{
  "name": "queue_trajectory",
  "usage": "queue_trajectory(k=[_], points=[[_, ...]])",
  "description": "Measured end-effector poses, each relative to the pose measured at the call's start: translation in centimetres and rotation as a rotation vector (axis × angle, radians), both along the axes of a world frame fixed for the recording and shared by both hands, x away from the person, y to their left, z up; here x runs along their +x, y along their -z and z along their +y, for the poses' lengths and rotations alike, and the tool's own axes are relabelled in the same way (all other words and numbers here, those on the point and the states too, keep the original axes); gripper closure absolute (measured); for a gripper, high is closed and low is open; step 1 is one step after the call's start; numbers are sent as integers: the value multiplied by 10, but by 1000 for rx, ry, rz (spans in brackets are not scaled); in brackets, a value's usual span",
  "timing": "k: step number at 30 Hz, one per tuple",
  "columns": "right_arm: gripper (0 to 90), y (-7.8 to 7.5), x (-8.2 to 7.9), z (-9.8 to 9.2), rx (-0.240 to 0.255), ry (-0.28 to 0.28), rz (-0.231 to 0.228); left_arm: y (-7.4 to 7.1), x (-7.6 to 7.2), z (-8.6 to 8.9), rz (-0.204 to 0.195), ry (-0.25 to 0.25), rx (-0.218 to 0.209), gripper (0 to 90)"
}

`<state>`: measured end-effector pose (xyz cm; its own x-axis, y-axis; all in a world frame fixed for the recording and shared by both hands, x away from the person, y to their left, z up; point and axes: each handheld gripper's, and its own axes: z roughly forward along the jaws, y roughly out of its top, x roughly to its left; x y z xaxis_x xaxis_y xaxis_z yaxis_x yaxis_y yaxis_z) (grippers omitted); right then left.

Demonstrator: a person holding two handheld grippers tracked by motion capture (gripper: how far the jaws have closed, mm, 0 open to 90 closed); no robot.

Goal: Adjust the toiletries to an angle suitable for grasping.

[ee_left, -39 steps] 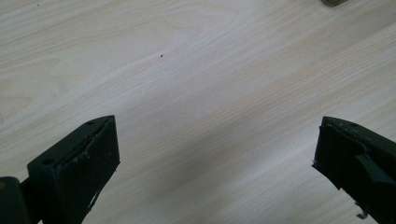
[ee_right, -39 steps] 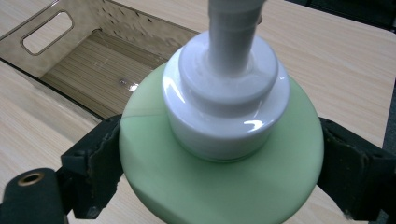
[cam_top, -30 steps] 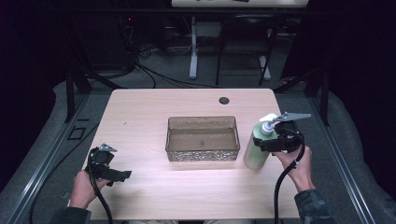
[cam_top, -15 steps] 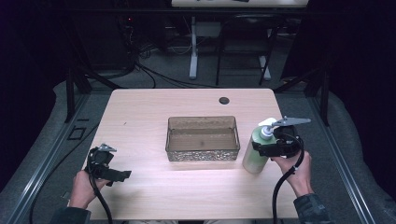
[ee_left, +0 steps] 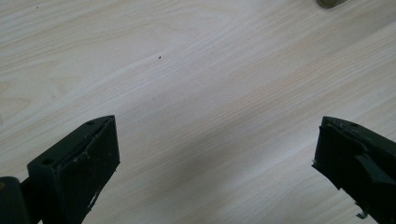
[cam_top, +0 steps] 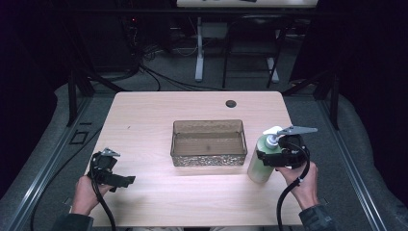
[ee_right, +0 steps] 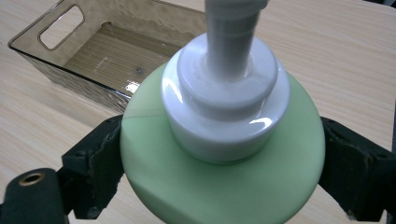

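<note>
While clamped upright, green pump bottle (cam_top: 260, 163), spout seemingly toward bin (cam_top: 208, 126)

A pale green bottle (cam_top: 260, 163) with a white pump top is showing at right of the frame, beside a smoky translucent brown bin (cam_top: 208, 143); the table (cam_top: 159, 110) is showing light woodgrain.

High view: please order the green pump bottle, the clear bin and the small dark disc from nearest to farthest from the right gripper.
From the right gripper:
1. Green pump bottle, held between its jaws.
2. Clear bin, beside the bottle, at table centre.
3. Small dark disc, near the far edge.
</note>
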<state>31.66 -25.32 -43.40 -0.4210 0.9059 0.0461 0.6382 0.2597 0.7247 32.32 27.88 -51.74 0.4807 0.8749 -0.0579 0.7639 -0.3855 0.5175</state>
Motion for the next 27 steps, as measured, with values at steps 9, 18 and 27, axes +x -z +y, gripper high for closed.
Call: queue_trajectory(k=[9,18,27], points=[[20,-5,2,-10,22,-86,32,1,0,0,7,-2,2,1],[6,-31,7,-30,-43,-219,60,1,0,-1,7,5,6,1],[0,-59,21,-30,-170,-406,129,1,-1,-1,12,7,5,1]])
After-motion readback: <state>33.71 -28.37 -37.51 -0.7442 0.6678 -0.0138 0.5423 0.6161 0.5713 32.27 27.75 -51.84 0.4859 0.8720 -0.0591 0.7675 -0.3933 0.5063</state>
